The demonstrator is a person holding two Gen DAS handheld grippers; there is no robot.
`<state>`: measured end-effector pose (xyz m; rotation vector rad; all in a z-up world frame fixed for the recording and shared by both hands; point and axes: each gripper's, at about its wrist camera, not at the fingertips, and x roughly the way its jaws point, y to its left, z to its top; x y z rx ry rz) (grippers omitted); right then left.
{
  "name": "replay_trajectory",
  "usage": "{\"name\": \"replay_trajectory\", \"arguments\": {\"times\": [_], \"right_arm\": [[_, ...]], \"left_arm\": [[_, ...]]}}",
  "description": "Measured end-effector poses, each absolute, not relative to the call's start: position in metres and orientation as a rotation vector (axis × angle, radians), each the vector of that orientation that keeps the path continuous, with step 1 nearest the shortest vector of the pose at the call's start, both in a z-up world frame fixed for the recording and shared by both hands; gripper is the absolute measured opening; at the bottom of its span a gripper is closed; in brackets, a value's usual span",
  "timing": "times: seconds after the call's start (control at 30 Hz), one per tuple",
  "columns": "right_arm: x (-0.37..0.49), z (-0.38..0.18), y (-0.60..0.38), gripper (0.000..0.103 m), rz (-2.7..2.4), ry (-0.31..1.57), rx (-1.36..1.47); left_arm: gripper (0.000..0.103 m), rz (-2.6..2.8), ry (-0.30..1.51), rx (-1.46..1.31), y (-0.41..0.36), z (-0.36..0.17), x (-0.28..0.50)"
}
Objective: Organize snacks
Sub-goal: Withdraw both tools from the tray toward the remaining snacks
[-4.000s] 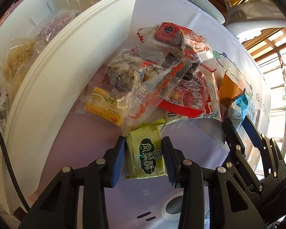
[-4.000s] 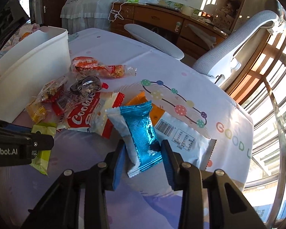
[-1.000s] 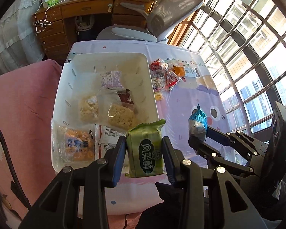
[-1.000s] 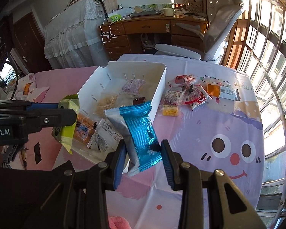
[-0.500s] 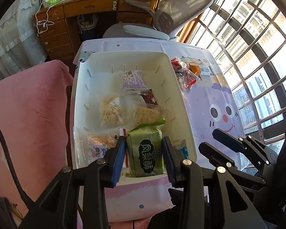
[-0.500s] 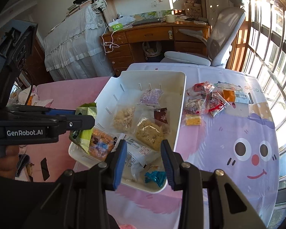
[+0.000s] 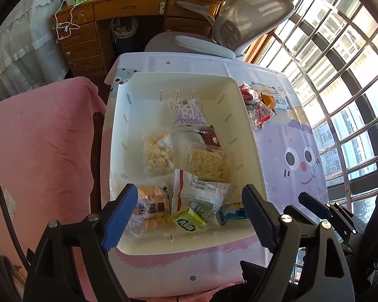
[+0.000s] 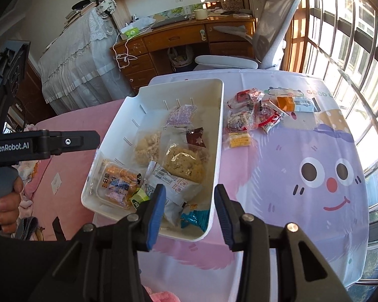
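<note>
My left gripper [image 7: 190, 216] hovers over the near end of the white bin [image 7: 252, 136]. Its jaws are opening wide, with nothing pressed between the pads. The green snack pack [image 7: 189, 222] lies loose in the bin below them, next to the blue snack pack [image 7: 230, 212]. My right gripper [image 8: 190, 207] hangs over the bin's near right corner [image 8: 218, 176], jaws opening a little and empty. The blue pack [image 8: 195, 217] and the green pack [image 8: 138, 198] both lie on the bin floor. Several other wrapped snacks fill the bin.
A pile of loose snacks [image 8: 252, 115] lies on the cartoon tablecloth to the right of the bin, with a yellow pack [image 8: 238, 139] and an orange packet [image 8: 286, 103]. A pink blanket [image 7: 42, 138] lies left of the bin. A grey chair [image 7: 252, 12] and wooden desk stand beyond the table.
The blue pack dropped out of my right gripper into the bin. My left jaws then spread wide, and the green pack fell into the bin. Both grippers shifted over the bin's near end.
</note>
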<state>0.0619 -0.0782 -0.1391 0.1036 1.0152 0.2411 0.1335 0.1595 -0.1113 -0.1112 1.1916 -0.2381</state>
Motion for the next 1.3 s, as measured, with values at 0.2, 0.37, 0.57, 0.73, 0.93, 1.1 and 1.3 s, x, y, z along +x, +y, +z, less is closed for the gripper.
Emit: {"name": "replay_trajectory", "arguments": {"times": [0.2, 0.37, 0.57, 0.73, 0.93, 1.1, 1.3], "right_arm": [[0.059, -0.143, -0.103, 0.043, 0.169, 1.045, 0.17], [0.06, -0.148, -0.127, 0.043, 0.115, 1.067, 0.222], [0.068, -0.157, -0.159, 0.043, 0.069, 1.091, 0.265], [0.086, -0.16, -0.189, 0.043, 0.055, 1.103, 0.306], [0.115, -0.16, -0.225, 0.048, 0.045, 1.094, 0.322], [0.148, -0.164, -0.253, 0.049, 0.028, 1.082, 0.33], [0.187, -0.172, -0.279, 0.052, 0.014, 1.07, 0.313]], "left_arm": [[0.084, -0.226, 1.204, -0.12, 0.159, -0.116, 0.142], [0.084, -0.238, 1.202, -0.061, 0.145, -0.114, 0.154], [0.084, -0.295, 1.176, 0.004, 0.12, -0.105, 0.172], [0.084, -0.31, 1.162, 0.045, 0.095, -0.096, 0.191], [0.084, -0.313, 1.155, 0.09, 0.063, -0.085, 0.223], [0.084, -0.332, 1.164, 0.131, 0.033, -0.083, 0.255], [0.084, -0.403, 1.191, 0.214, -0.008, -0.087, 0.293]]}}
